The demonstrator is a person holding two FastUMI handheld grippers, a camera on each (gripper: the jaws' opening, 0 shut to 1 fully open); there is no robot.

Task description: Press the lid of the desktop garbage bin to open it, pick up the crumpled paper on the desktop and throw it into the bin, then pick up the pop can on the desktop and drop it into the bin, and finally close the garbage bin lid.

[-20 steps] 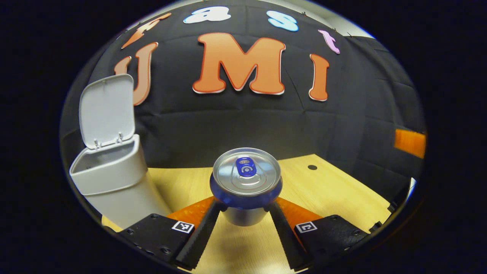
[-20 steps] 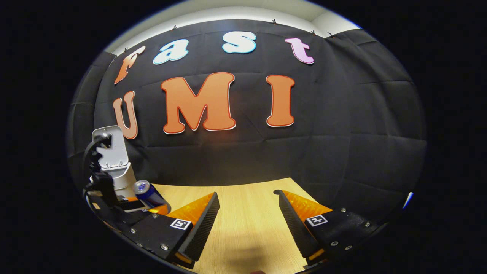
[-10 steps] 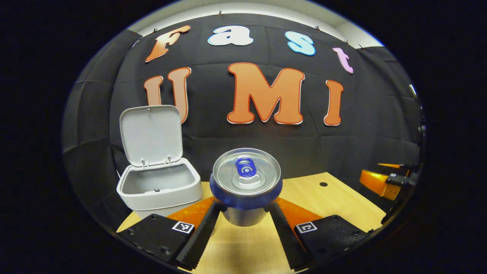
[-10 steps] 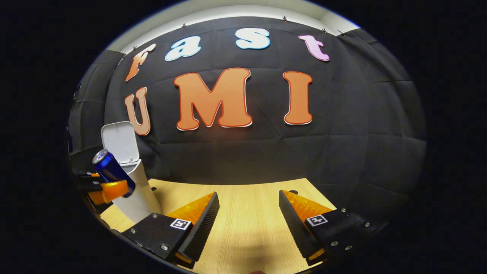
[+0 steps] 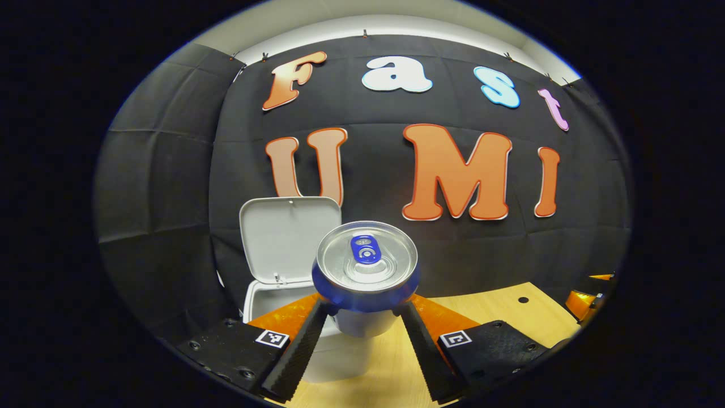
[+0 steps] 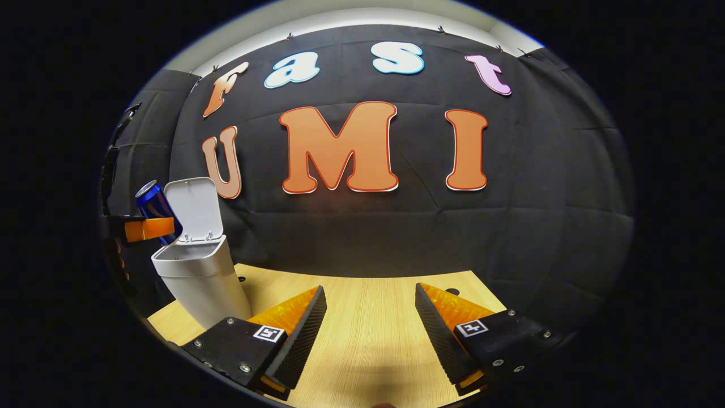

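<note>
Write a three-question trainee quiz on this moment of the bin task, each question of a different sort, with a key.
1. True or false: the bin lid stands closed.
2. The left gripper grips: A) crumpled paper B) the pop can C) nothing.
3. Fill in: in the right gripper view, the can is held raised beside the bin, while the right gripper hovers ___ over the table.

Key: 1 false, the lid is up. 2 B, both fingers press the can's sides. 3 open, with nothing between its fingers.
</note>
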